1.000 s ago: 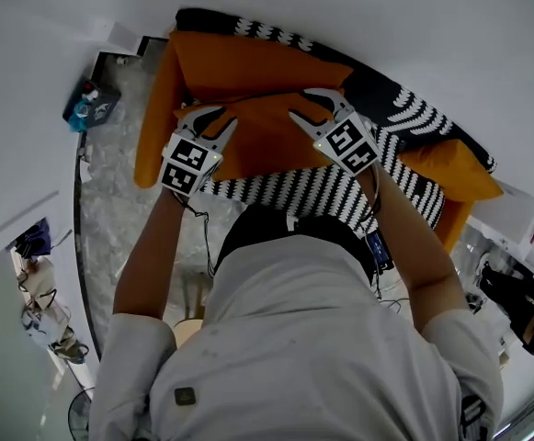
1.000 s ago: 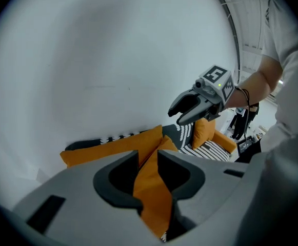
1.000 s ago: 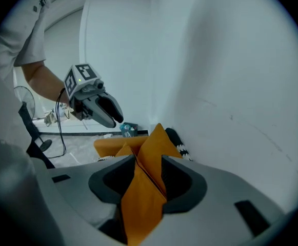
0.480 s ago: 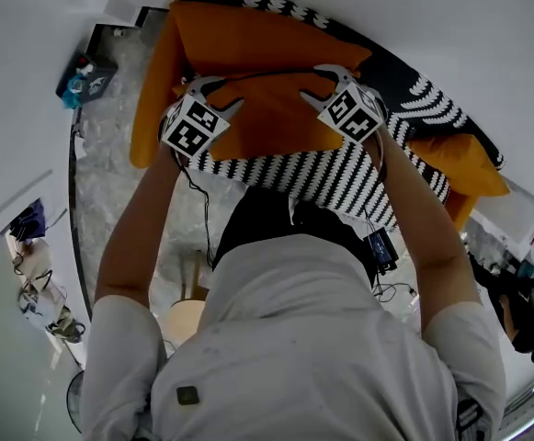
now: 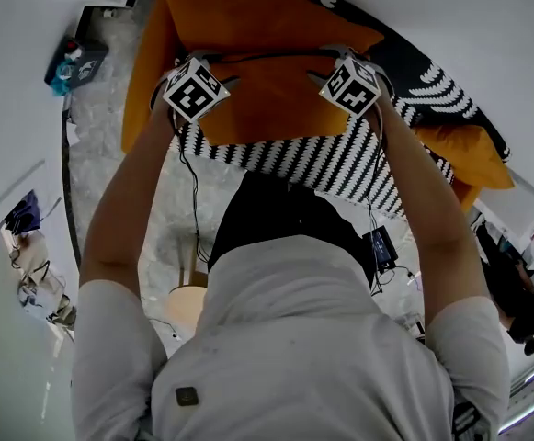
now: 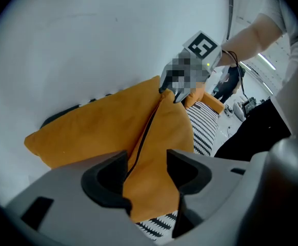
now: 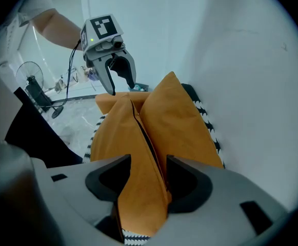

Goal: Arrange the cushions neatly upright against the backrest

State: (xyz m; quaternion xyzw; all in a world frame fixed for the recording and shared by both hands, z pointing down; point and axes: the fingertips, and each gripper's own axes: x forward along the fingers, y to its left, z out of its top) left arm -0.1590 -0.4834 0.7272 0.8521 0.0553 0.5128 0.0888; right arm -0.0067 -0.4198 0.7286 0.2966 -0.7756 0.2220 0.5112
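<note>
Left tool (image 6: 146,160), right tool (image 7: 147,164), jaws just opening, orange cushion (image 6: 166,129) between each, unseen from head view

The left gripper (image 6: 147,163) and the right gripper (image 7: 149,168) are now lower and tip more steeply down, and the arms reach further out. The front cushion (image 5: 271,108) has come down with them, closer to the back cushion (image 5: 248,21). Both pairs of jaws have just been opening; the front cushion's top edge lies between them.
</note>
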